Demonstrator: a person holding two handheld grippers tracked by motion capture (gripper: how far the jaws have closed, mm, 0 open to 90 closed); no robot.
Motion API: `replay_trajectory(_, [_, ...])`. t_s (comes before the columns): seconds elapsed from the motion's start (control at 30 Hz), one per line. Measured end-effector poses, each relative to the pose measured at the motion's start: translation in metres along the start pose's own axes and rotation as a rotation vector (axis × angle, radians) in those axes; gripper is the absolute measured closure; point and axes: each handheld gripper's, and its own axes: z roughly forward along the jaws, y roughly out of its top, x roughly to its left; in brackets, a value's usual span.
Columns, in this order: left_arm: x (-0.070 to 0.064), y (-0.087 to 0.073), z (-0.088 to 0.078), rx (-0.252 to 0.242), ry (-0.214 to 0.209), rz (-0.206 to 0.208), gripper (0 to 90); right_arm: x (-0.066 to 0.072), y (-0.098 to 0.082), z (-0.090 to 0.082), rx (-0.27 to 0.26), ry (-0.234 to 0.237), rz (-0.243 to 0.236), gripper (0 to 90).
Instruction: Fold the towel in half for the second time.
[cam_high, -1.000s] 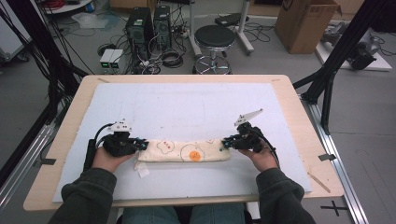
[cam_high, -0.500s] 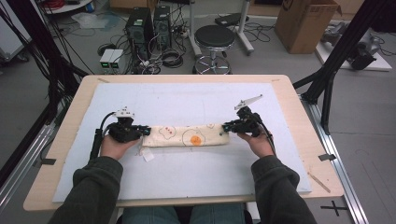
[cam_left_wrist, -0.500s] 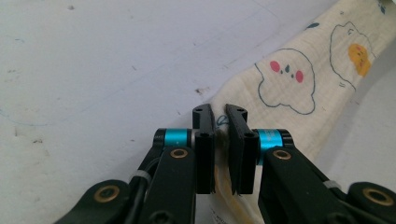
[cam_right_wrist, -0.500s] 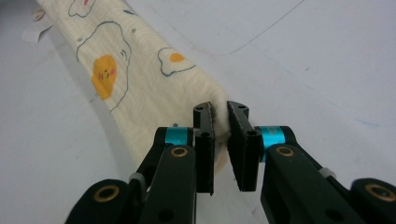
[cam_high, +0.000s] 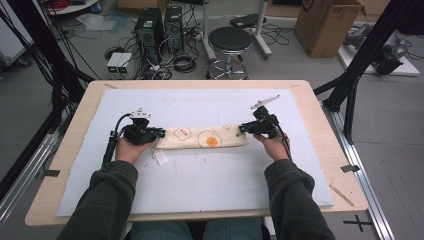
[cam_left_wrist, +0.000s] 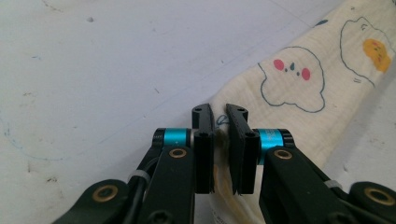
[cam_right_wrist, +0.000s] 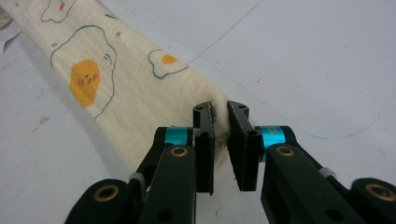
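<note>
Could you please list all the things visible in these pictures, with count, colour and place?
cloth: 1, cream with fried-egg prints, folded into a strip, mid-mat
tag: 1, white, at cloth's left end
mat: 1, white, covering table
table: 1, light wood
stool: 1, black, on floor behind table
cardboard box: 1, brown, floor, far right
computer towers: 2, black, floor, far left
left gripper: 1, black, shut on cloth's left end
right gripper: 1, black, shut on cloth's right end
</note>
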Motion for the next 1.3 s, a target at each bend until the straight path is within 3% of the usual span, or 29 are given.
replay_trajectory(0.23, [0.005, -0.004, 0.010, 0.015, 0.001, -0.029, 79.9, -0.006, -0.002, 0.012, 0.022, -0.007, 0.018, 81.1])
replay_trajectory(0.33, [0.007, -0.005, 0.009, 0.015, 0.021, -0.034, 72.3, -0.008, -0.004, 0.014, 0.029, -0.011, 0.024, 77.5])
replay_trajectory(0.4, [0.008, -0.004, 0.007, 0.009, 0.037, -0.039, 64.6, -0.009, -0.004, 0.013, 0.015, -0.015, 0.040, 70.9])
replay_trajectory(0.47, [0.010, -0.004, 0.002, -0.012, 0.025, -0.055, 60.2, -0.010, -0.005, 0.009, -0.007, 0.003, 0.046, 68.7])
replay_trajectory(0.73, [0.003, 0.002, -0.013, -0.068, -0.002, -0.031, 55.1, -0.006, -0.005, -0.008, -0.076, 0.020, 0.060, 58.7])
replay_trajectory(0.93, [-0.001, 0.003, -0.017, -0.059, -0.028, -0.034, 48.9, 0.002, -0.003, -0.016, -0.105, 0.047, 0.058, 46.2])
replay_trajectory(1.13, [-0.006, 0.006, -0.023, -0.083, -0.033, -0.015, 46.6, 0.010, -0.001, -0.022, -0.121, 0.049, 0.036, 41.7])
replay_trajectory(1.3, [-0.008, 0.008, -0.029, -0.090, -0.042, -0.011, 44.5, 0.010, -0.002, -0.028, -0.145, 0.045, 0.053, 36.5])
